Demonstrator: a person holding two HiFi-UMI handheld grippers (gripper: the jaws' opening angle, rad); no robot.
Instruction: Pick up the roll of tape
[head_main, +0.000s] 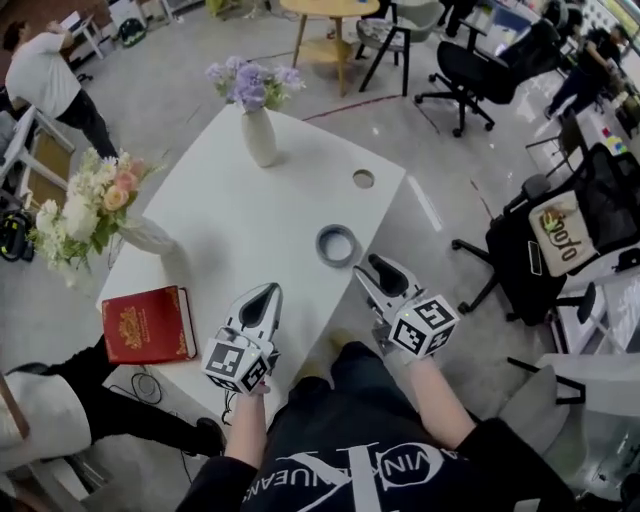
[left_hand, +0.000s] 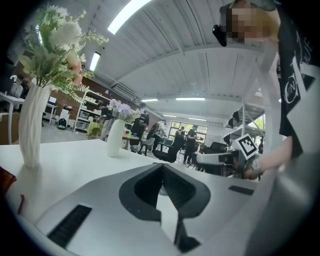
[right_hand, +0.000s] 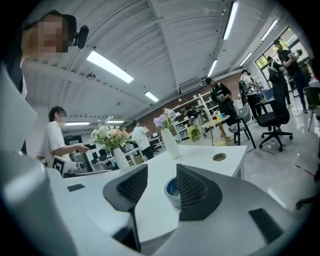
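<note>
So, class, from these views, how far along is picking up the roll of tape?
Done: nothing lifted; the grey roll of tape lies flat on the white table. In hand: the right gripper, jaws apart, sits close with the roll just ahead of them. To do: close on it and lift. The left gripper is shut and empty.

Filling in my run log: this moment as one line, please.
stage: pre-grasp | right gripper: open, just short of grey tape roll on white table | left gripper: shut, empty

The black shirt (head_main: 345, 430) bears upside-down lettering, partly "JEANS".
</note>
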